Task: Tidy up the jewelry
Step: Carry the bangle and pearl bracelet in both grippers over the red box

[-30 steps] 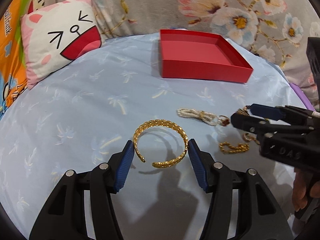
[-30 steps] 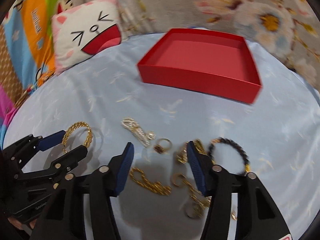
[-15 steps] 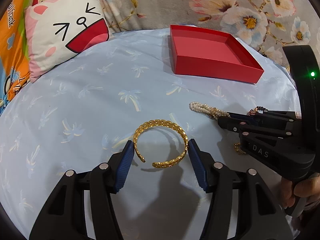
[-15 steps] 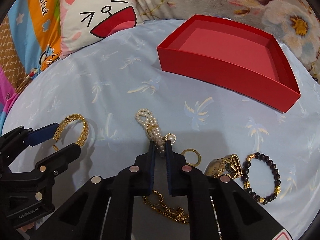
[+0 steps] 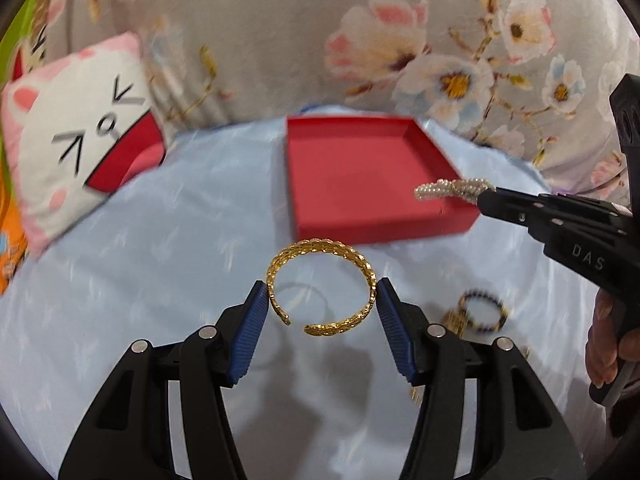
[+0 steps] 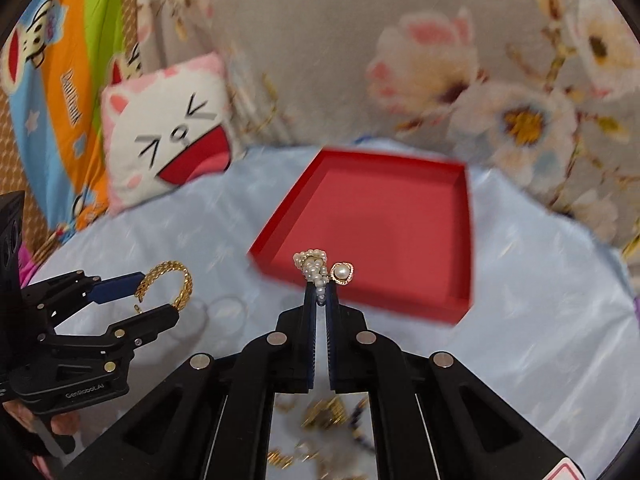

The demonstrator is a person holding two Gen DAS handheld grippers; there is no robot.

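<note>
Change since a second ago: both tools have risen off the blue bedsheet (image 5: 168,264) with their pieces, and the red box (image 5: 360,184) now sits closer ahead of each.

Item, right tool (image 6: 320,300): its jaws have just been closing and are now clenched on the pearl bracelet (image 6: 314,266), which sticks out past the tips, a single pearl charm (image 6: 341,272) beside it. Piece is in the air, in front of the box's near wall.

Item, left tool (image 5: 320,304): about half open, grasping the gold cuff bangle (image 5: 322,280) across its width, lifted clear; its shadow lies on the sheet below.

Item, dark bead bracelet (image 5: 482,308): on the sheet, near other small gold pieces, not yet collected.

Item, cat cushion (image 5: 80,160): far left, apart from the work.

Judgement: two pieces look bound for the empty box; several remain.
</note>
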